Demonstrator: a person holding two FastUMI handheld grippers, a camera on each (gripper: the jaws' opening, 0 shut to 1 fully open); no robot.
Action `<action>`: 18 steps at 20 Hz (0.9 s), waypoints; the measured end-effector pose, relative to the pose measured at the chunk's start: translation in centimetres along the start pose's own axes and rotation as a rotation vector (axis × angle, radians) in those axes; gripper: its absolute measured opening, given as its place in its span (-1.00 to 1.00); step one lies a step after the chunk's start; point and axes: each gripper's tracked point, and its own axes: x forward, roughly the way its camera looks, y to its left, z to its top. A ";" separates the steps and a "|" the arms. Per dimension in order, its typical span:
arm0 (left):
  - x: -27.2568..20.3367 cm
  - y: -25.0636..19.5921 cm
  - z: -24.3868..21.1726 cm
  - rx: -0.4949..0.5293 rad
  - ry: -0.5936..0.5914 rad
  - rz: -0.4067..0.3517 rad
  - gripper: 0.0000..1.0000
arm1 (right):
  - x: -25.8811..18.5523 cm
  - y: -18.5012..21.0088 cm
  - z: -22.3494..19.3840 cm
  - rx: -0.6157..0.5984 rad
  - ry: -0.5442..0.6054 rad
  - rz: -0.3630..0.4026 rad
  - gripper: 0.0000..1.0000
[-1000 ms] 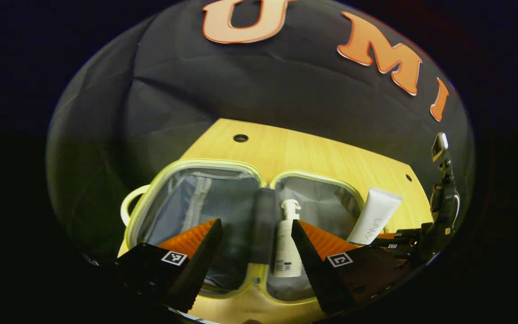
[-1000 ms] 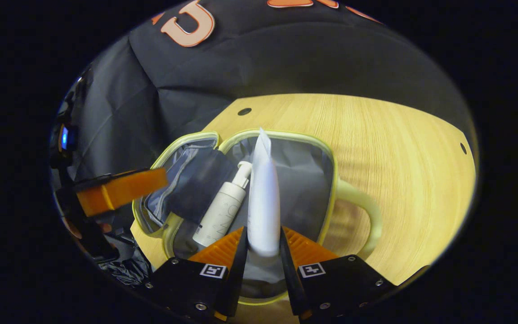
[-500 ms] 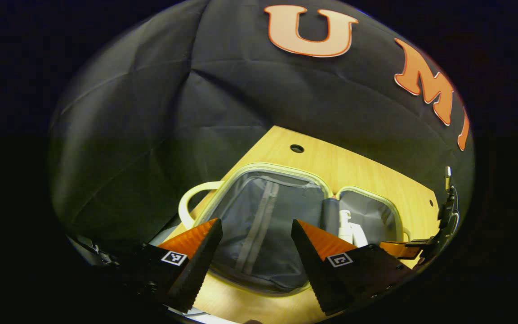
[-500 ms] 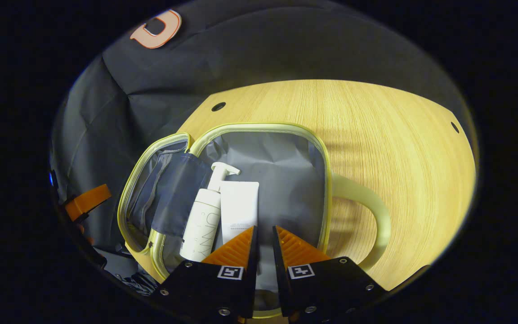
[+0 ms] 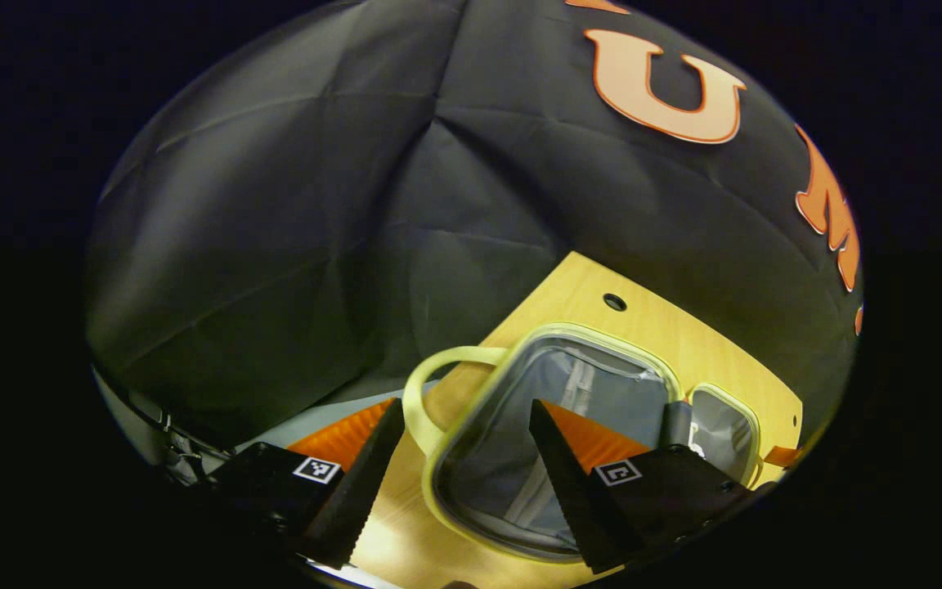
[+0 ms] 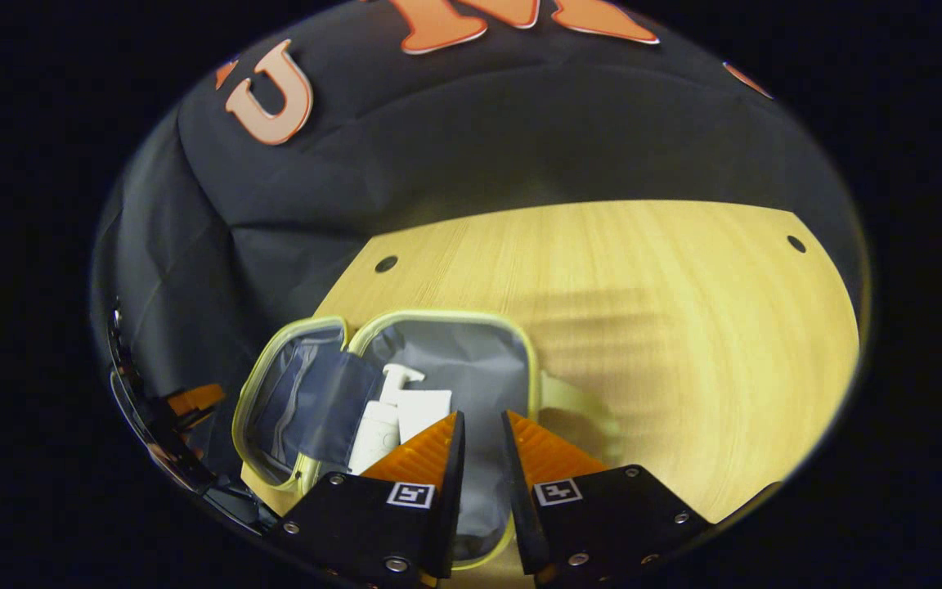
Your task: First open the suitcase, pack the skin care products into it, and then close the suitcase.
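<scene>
The suitcase (image 6: 405, 393) lies open on the desk (image 6: 643, 327) with the bottle (image 6: 379, 421) and tube (image 6: 422, 409) inside; the right gripper (image 6: 479, 458) is narrow and empty, the left gripper (image 5: 463, 458) wide astride the handle (image 5: 430, 393); closing carelessly may pinch the bottle at the rim.

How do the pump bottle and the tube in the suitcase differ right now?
The pump bottle is rounded with a pump head on top; the tube is flat with a squared end. The bottle lies nearer the suitcase's middle hinge, the tube beside it toward the handle side. Both are white and lie in the same half.
</scene>
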 end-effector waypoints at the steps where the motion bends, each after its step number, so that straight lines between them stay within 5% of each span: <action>1: 0.2 0.6 0.3 -0.015 -0.005 0.012 0.94 | -0.6 -0.6 0.9 0.012 -0.029 -0.008 -0.30; 6: 1.9 2.7 0.7 -0.120 -0.001 0.026 0.93 | -4.3 -2.8 4.8 0.056 -0.151 -0.045 0.07; 8: 3.2 3.2 0.2 -0.205 0.024 0.018 0.93 | -5.5 -3.2 5.9 0.057 -0.191 -0.053 0.04; 9: 3.9 3.3 -0.1 -0.253 0.040 0.007 0.94 | -6.2 -3.4 6.2 0.049 -0.208 -0.063 0.35; 13: 6.9 4.5 -1.4 -0.397 0.125 -0.022 0.94 | -8.9 -3.6 7.5 0.001 -0.265 -0.075 0.60; 17: 9.5 3.4 -2.5 -0.467 0.204 -0.100 1.00 | -10.1 -3.8 7.6 -0.006 -0.286 -0.073 0.71; 18: 10.0 2.8 -3.0 -0.499 0.238 -0.117 0.83 | -10.5 -4.4 7.8 -0.011 -0.293 -0.085 0.72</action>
